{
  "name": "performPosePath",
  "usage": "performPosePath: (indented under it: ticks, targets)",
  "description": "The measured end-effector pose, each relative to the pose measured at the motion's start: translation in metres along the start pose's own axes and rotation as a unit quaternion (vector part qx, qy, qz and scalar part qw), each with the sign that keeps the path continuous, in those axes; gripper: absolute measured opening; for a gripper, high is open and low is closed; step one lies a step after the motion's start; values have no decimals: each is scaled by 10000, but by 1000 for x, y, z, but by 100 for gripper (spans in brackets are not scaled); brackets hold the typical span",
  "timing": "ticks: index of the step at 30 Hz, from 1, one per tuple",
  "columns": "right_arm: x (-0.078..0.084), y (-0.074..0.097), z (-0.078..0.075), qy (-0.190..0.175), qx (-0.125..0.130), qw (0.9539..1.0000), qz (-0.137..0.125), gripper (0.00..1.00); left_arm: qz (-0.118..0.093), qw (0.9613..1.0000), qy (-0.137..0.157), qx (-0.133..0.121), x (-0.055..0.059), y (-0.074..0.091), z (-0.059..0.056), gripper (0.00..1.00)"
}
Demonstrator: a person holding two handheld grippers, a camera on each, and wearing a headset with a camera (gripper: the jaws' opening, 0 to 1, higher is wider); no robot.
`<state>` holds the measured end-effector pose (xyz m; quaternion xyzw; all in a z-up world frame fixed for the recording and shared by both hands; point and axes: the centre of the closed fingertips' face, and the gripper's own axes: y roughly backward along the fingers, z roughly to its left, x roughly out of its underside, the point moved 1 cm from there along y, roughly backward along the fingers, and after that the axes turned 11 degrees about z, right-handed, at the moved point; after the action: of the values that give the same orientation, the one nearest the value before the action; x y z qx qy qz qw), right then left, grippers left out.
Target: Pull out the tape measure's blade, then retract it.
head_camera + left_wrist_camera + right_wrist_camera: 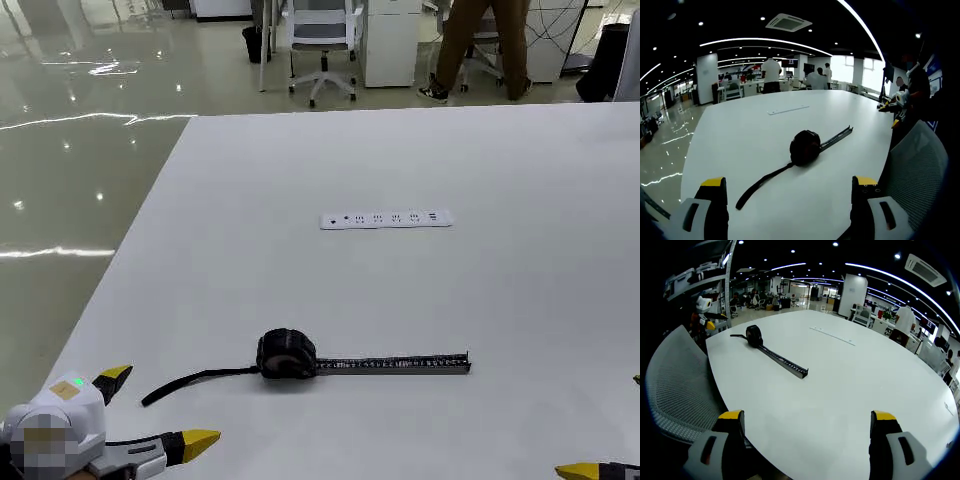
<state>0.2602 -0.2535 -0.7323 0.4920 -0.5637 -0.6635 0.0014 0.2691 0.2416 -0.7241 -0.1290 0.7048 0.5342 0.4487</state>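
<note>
Lying flat on the white table point(420, 300), the tape measure point(287, 355) sits on the person's side of the power strip point(386, 219), well apart from it. Its blade point(395, 364) is already out and runs roughly parallel to the power strip, with the end hook under the strip's right end. A black wrist strap point(195, 383) trails off the case the other way, past the strip's left end.

The left gripper point(158, 407) has its jaws spread wide and holds nothing. It is farther from the power strip than the case and close to the strap's loose end. The right gripper point(807, 415) is also spread with nothing between the jaws, on the far side of the blade tip from the case and well apart from it.

Judgement: the pull-out looks done and the retract is what's left.

Handling, a guess from looks:
- The case is small, hard, rounded and probably the heavy part. It is likely to skid on the smooth top if pushed from one side.
- Best hold looks like across the case's two flat faces, not the curved rim.
- The blade is thin and stiff but springy. It would whip back fast, so pinching near the hook to slow it makes sense.
- The strap is soft and limp, so it is no use as a grip.
- I can't make out the lock button.
</note>
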Motion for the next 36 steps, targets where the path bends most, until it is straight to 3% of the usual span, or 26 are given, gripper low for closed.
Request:
performPosePath:
  ticks: [6,10,17,26,31,36]
  targets:
    - [1,2,1,38,-13,10000,3,100,95,9999,-32,-138,-3,-1,-4,100]
    - [7,1,3,81,-47,9999,64,100,74,9999,36,-69,-5,0,-8,100]
    - [7,3,1,75,-33,10000,30,100,54,10000,50,-34,-3,-7,1,100]
    - [3,3,0,233,-59,9997,61,100,-19,9999,129,-19,-5,-13,4,100]
    - [-7,6,-1,374,-60,9993,64,100,-13,9998,198,-12,-7,-16,3,100]
    - [-29,5,-5,845,-73,9963,137,100,-72,9990,429,-134,-18,-21,0,100]
